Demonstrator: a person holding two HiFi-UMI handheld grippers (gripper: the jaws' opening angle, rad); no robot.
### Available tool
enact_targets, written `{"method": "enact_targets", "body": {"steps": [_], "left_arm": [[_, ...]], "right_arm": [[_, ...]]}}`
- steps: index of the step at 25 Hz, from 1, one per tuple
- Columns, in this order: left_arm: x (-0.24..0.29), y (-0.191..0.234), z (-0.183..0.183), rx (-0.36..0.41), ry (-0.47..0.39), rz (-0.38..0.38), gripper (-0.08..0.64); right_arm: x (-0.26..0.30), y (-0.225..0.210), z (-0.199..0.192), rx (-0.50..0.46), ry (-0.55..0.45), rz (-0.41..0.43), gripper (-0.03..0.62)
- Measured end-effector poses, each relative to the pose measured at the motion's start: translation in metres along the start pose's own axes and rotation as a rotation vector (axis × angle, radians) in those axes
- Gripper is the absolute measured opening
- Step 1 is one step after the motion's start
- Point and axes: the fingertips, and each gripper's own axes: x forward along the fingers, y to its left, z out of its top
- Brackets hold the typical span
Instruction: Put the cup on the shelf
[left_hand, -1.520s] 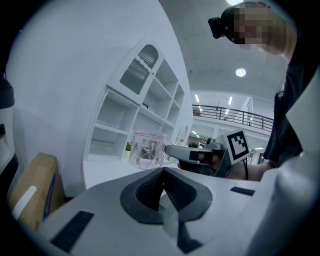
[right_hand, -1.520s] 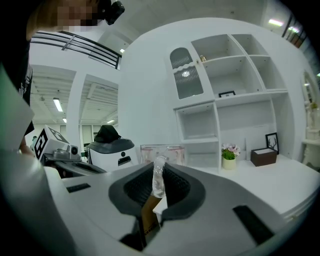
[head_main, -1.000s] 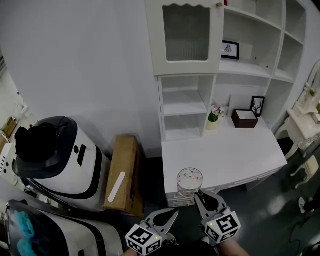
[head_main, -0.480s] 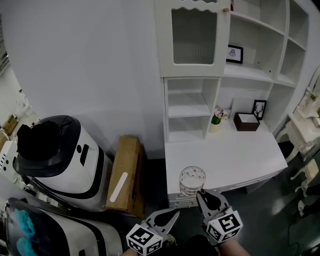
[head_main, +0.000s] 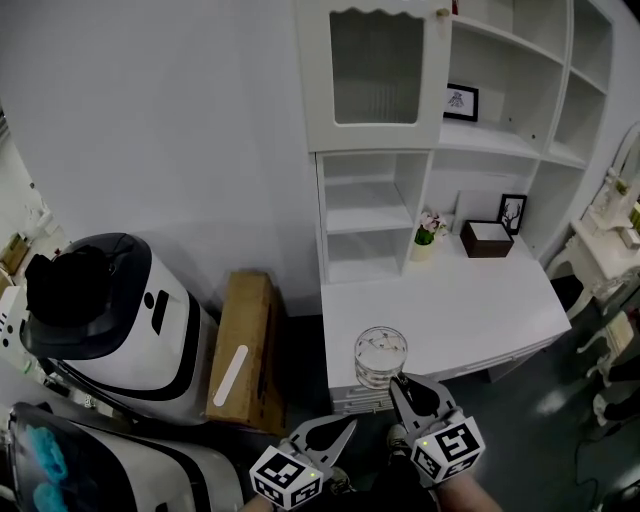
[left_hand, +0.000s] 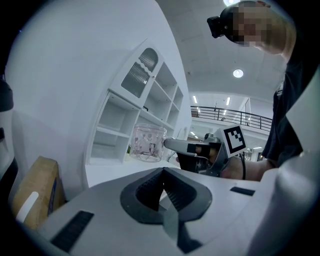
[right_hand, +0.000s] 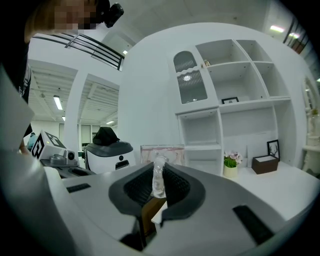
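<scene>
A clear glass cup hangs in the air over the front edge of the white desk. My right gripper is shut on the cup's handle, which shows as a clear strip pinched between the jaws, with the cup body just beyond them. My left gripper is lower and to the left, shut with nothing in it. From the left gripper view the cup floats ahead with the right gripper behind it. The white shelf unit stands at the desk's back.
On the desk by the shelves are a small flower pot, a brown box and a picture frame. Another frame sits on a higher shelf. A cardboard box and a white machine with a black top stand left of the desk.
The head view has swung slightly, so the shelf and desk shifted in the picture. The cup stays in the right gripper at about the same spot; the left gripper has not changed.
</scene>
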Motion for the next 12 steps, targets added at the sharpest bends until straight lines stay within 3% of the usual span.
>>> {"method": "enact_targets", "body": {"steps": [12], "left_arm": [[0.035, 0.006, 0.016, 0.002, -0.025, 0.052, 0.005]], "right_arm": [[0.013, -0.037, 0.004, 0.001, 0.006, 0.043, 0.029]]}}
